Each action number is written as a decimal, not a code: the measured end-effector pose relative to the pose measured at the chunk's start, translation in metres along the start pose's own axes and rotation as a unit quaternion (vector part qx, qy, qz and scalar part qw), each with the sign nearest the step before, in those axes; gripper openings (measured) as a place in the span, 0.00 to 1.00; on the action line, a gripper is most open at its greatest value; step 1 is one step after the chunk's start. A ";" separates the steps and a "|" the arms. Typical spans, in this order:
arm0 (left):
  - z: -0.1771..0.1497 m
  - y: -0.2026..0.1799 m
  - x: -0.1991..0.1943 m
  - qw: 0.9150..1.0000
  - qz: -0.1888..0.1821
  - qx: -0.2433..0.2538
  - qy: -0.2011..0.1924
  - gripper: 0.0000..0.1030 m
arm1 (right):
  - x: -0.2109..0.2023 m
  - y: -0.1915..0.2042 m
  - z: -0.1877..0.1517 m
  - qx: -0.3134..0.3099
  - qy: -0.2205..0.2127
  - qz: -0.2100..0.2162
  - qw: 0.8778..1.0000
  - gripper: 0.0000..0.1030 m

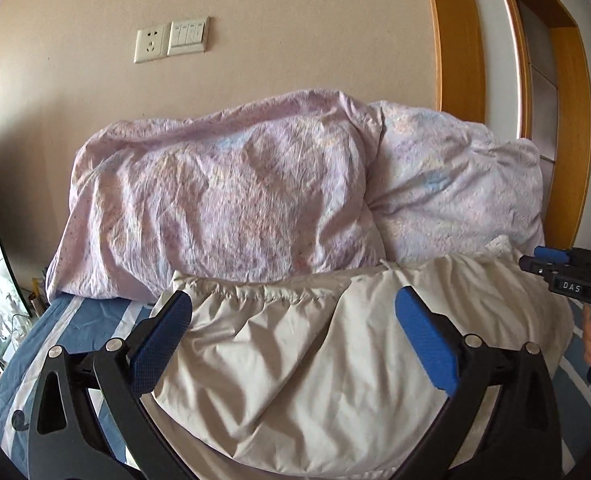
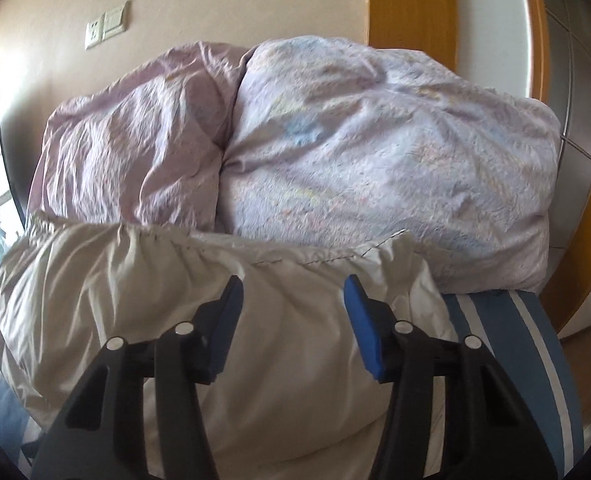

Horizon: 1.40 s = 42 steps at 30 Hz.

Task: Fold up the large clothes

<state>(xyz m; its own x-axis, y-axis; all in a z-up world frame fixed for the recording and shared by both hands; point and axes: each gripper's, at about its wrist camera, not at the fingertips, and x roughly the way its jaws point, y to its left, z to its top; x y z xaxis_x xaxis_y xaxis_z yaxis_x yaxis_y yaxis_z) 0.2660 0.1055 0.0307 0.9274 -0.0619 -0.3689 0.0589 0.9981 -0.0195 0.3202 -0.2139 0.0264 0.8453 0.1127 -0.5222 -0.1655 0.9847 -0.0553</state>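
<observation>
On the bed, against the quilt, the cream garment lies bunched, both my hand-held grippers empty, left wide, right partly open; between folds, I judge, next needs a hem grip.

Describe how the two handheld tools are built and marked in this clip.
Both tools share one build: black angular linkage arms with round silver pivot pins, ending in flat blue textured pads. The left tool and right tool match. Seen from the left wrist view, the right tool carries a "DAS" label and a green light.
</observation>
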 end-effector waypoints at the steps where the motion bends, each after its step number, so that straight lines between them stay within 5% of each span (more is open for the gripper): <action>1: -0.002 0.001 0.002 1.000 0.006 -0.001 0.003 0.99 | 0.001 0.001 -0.001 0.001 0.000 0.001 1.000 0.51; 10: -0.012 0.018 0.034 0.998 0.021 -0.040 0.038 0.99 | 0.019 -0.007 0.002 0.033 0.013 -0.012 0.999 0.51; 31: -0.032 0.039 0.105 0.983 0.074 -0.095 0.140 0.99 | 0.108 -0.023 -0.013 0.083 0.148 -0.049 0.984 0.56; 42: -0.040 0.050 0.131 0.975 0.070 -0.121 0.173 0.99 | 0.125 -0.024 -0.028 0.097 0.153 -0.041 0.983 0.59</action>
<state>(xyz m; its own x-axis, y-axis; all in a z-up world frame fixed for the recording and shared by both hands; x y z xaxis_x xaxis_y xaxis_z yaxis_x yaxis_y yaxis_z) 0.3755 0.1470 -0.0555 0.7369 0.0379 -0.6749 -0.1866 0.9710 -0.1492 0.4160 -0.2272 -0.0614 0.6552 0.0150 -0.7553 0.0220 0.9990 0.0388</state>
